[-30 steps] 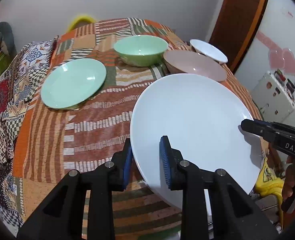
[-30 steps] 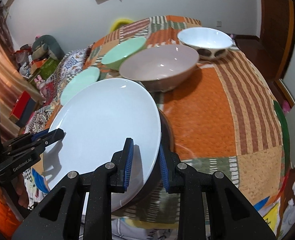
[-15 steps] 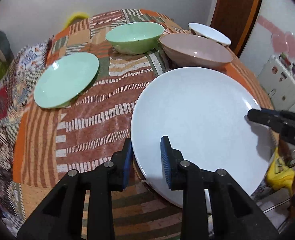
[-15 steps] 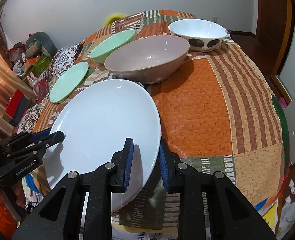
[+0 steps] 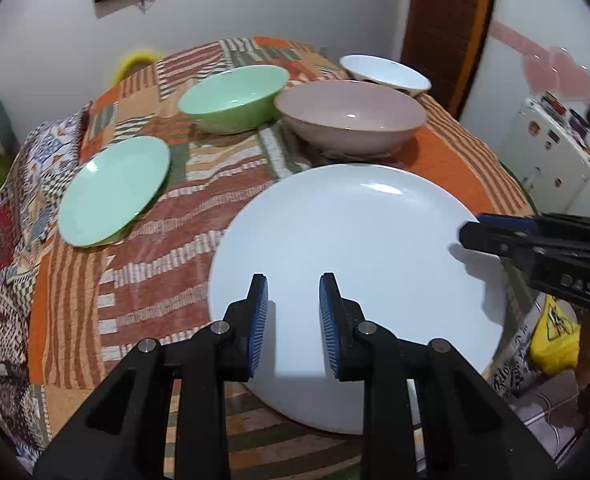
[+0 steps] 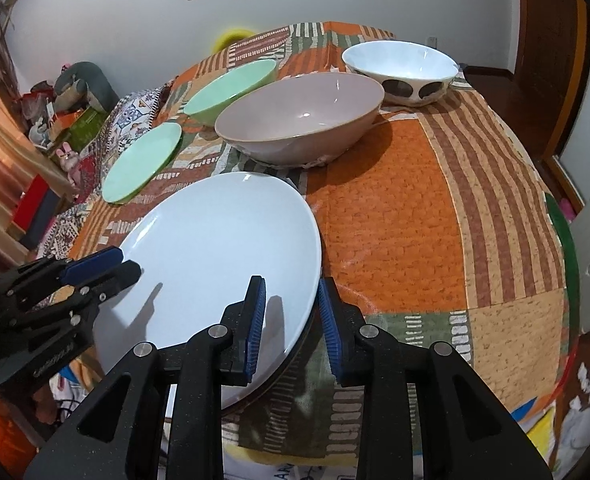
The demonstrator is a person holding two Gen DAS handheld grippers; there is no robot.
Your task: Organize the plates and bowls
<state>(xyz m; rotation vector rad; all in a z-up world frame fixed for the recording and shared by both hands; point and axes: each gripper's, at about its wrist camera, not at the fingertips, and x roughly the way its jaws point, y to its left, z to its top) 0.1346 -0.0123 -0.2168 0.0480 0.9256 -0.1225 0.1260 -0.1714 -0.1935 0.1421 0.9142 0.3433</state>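
A large white plate lies at the near edge of the patchwork-covered table; it also shows in the right wrist view. My left gripper hovers over the plate's near left rim, jaws open, no longer straddling the rim. My right gripper has its jaws either side of the plate's right rim, slightly apart. Beyond stand a pink bowl, a green bowl, a white spotted bowl and a green plate.
The table edge runs just under the white plate. A yellow bag and a white fridge are off the right side. Clutter and a toy lie left of the table.
The white plate has come down from a tilted hold to lie on the table near the pink bowl. My left jaws have widened and come off its rim.
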